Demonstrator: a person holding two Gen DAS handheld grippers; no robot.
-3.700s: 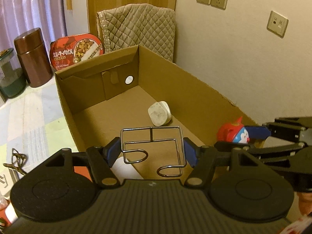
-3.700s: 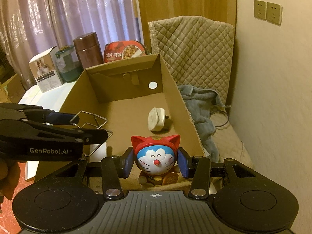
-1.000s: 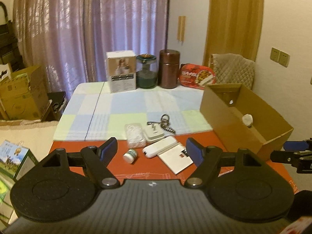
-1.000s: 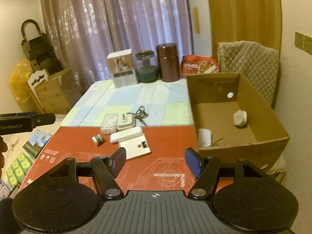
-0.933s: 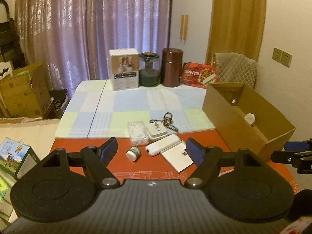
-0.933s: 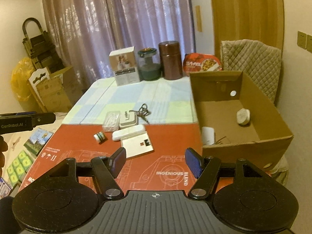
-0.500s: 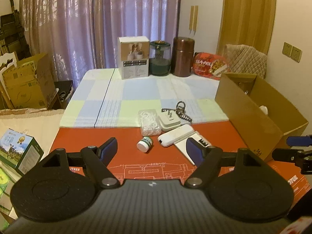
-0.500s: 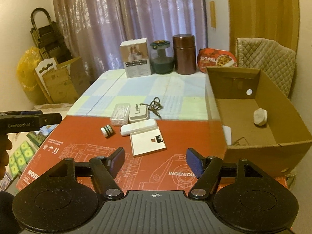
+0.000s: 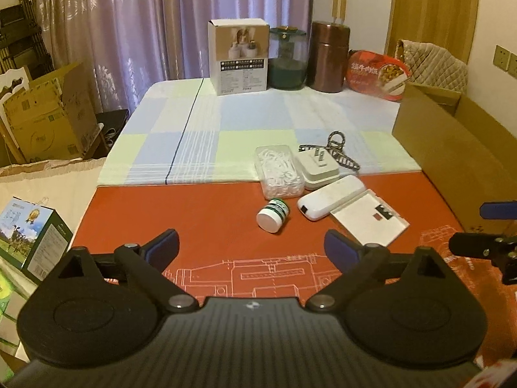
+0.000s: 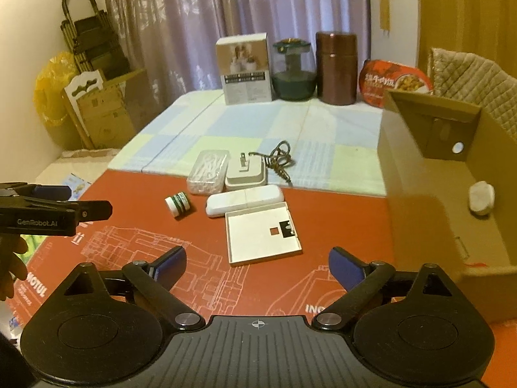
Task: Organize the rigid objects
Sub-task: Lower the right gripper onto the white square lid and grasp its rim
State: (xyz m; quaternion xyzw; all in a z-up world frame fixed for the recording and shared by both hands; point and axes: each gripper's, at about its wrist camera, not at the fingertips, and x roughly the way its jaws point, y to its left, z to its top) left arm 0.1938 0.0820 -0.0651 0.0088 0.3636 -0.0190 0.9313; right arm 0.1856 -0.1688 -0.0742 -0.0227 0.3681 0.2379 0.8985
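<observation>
left gripper [image 9: 251, 248] fingers spread, just opened, empty | right gripper [image 10: 257, 264] same | small bottle [image 9: 273, 215] on bench at 12 o'clock of left, on its side | light, stiff, may roll; grip across body

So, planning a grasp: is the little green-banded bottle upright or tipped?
Tipped. The bottle lies on its side on the red mat, white cap facing the camera.
</observation>
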